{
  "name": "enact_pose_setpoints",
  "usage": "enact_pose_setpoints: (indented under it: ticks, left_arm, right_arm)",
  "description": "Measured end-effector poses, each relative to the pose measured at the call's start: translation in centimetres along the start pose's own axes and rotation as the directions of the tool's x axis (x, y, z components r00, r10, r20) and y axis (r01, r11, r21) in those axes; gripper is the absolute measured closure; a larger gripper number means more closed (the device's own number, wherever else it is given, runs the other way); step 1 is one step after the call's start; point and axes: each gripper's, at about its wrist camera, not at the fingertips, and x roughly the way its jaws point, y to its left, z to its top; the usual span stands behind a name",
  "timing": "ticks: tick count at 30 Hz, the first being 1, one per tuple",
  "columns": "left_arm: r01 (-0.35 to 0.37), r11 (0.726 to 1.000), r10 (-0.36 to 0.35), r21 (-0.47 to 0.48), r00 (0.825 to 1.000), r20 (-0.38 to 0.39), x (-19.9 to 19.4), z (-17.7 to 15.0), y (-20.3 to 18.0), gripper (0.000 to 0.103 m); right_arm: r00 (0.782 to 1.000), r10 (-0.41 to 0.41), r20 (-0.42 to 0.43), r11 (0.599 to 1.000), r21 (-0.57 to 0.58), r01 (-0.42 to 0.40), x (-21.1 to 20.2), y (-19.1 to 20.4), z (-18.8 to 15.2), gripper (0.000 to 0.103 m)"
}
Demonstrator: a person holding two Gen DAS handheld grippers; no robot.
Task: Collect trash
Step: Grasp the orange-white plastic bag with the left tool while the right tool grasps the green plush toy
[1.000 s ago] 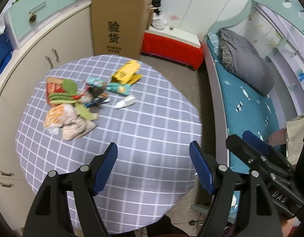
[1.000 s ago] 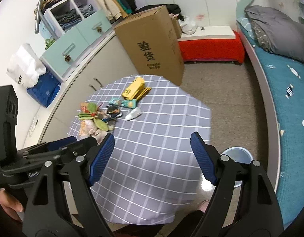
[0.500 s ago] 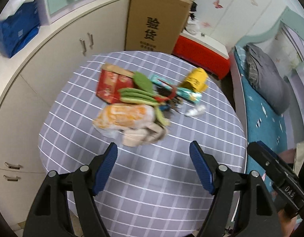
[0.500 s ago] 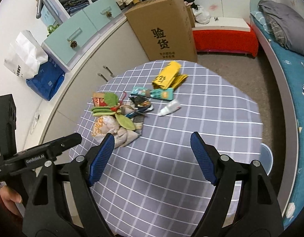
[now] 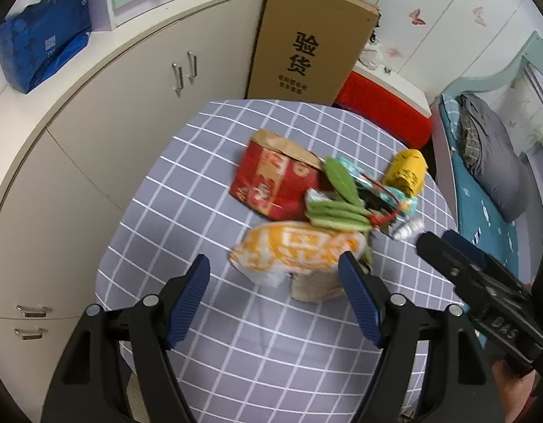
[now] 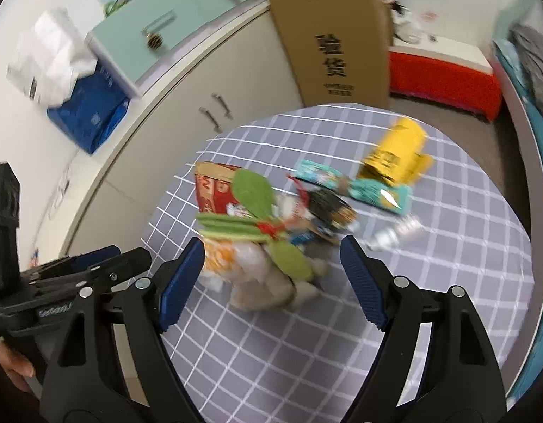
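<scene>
Item: litter heap on a round table covered in a grey cloth with a white grid, recorded at the approach stage of collection.

Contents, as far as can be made out:
- a red and brown paper packet with printed characters, lying flat at the far side of the heap;
- an orange and white crinkled plastic bag, at the near edge of the heap, resting partly on a tan crumpled paper bag;
- green leaf-shaped and pod-shaped pieces, laid across the middle of the heap;
- a teal printed wrapper and a dark crumpled wrapper, just beside each other;
- a yellow folded packet, set slightly apart toward the far right;
- a small white tube-shaped item, near the right of the heap; blurred, kind not determined.

Tools: the left gripper is held above the near edge of the heap, jaws spread wide, nothing between them. The right gripper is likewise spread wide and empty, poised over the tan bag and green pieces. No pad is seen touching any item.

Progress: judged to be at the outset. Every listed item is seen lying on the cloth; none is gripped. No bin or other receptacle is visible in either view. The whole heap is left to be picked up and removed.
</scene>
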Motion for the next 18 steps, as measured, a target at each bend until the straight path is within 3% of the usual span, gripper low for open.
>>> enact_pose_setpoints:
  ticks: [9, 10, 12, 18]
  left_arm:
    - [0.014, 1.0, -0.014, -0.004, 0.999, -0.045, 2.0, 1.1, 1.6, 0.029]
    - [0.02, 1.0, -0.02, 0.005, 0.998, -0.054, 2.3, 1.1, 1.4, 0.029]
    - [0.032, 0.999, -0.03, 0.024, 0.997, -0.074, 2.9, 1.2, 1.1, 0.029]
    - [0.102, 0.991, -0.09, 0.085, 0.986, -0.14, 4.8, 1.2, -1.4, 0.028]
  right_arm:
    - [0.991, 0.048, -0.125, 0.993, -0.097, -0.06, 6.6, 2.3, 1.8, 0.028]
    - [0.99, 0.045, -0.137, 0.994, -0.095, -0.058, 7.2, 2.3, 1.8, 0.036]
    - [0.986, 0.043, -0.158, 0.996, -0.076, -0.056, 7.6, 1.5, 1.8, 0.084]
    - [0.991, 0.0, -0.13, 1.0, -0.006, -0.001, 5.4, -1.6, 1.8, 0.091]
